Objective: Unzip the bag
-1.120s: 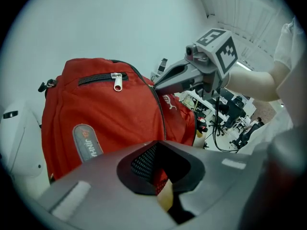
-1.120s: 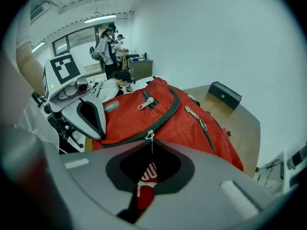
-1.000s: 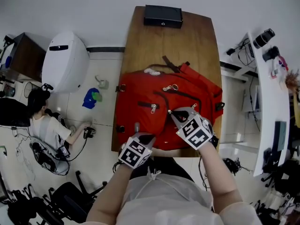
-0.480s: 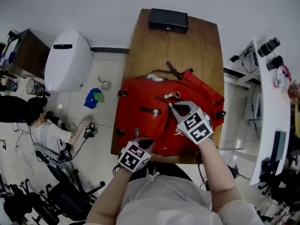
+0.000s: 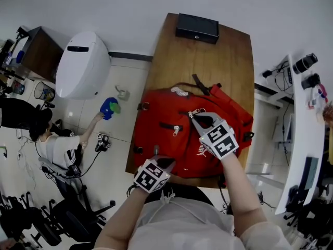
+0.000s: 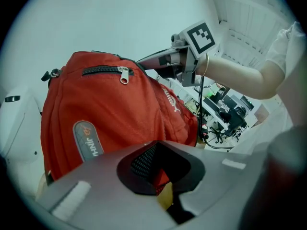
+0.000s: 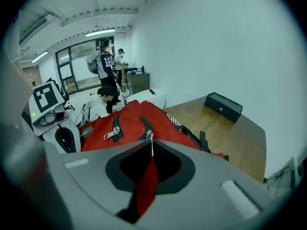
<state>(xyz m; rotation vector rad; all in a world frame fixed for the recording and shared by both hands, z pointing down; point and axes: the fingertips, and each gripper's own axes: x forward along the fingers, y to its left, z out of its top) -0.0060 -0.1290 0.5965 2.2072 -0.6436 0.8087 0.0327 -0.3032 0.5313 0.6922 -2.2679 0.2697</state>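
Head view showed the red bag (image 5: 161,142) on the wooden surface (image 5: 208,61), black box (image 5: 196,28) beyond; left hand-held gripper (image 5: 155,151) pinched its near edge, right hand-held gripper (image 5: 191,115) clamped a zipper pull (image 7: 146,186).

Grey patch (image 6: 88,141) on red bag (image 6: 122,110) — reads "JINH…", partly.

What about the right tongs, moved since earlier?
Yes: the right tongs moved up the red fabric backpack toward the black box; they just opened slightly, red zip tab between them.

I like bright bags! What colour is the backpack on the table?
Red backpack, clearest in the head view.
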